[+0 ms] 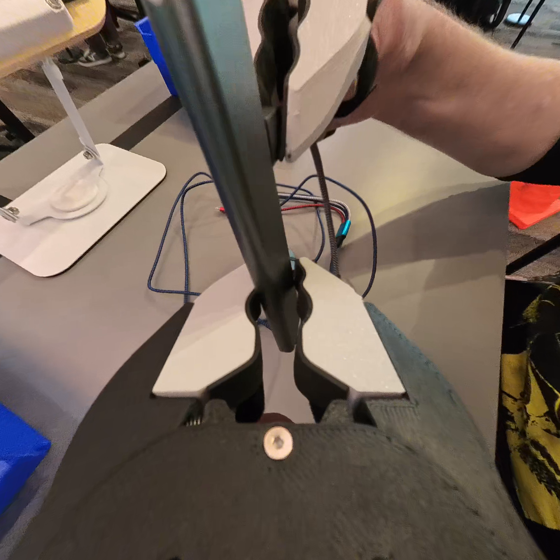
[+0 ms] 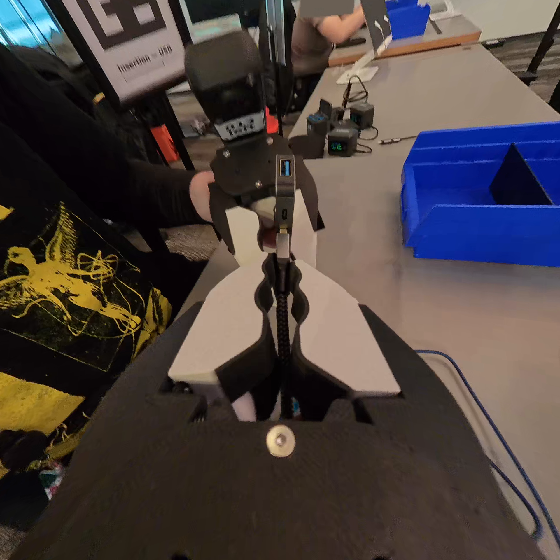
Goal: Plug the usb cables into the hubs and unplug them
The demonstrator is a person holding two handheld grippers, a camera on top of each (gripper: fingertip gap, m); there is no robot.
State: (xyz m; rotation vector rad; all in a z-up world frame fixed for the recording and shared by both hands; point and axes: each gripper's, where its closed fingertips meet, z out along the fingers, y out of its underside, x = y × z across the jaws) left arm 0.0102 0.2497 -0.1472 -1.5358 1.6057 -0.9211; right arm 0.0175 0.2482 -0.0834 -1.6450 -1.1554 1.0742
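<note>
Above a grey table (image 2: pixel 409 303) strewn with loose cables (image 1: pixel 169 242), the left gripper (image 1: pixel 280 300) clasps a dark hub (image 1: pixel 242 181) upright while the right gripper (image 2: pixel 282 272) pinches a braided cable's plug (image 2: pixel 283 247), its tip at the hub's edge port.

Left gripper (image 1: pixel 280 291) jaws clamped on a dark slab, right gripper (image 2: pixel 283 272) jaws pinching a braided cable's plug.
</note>
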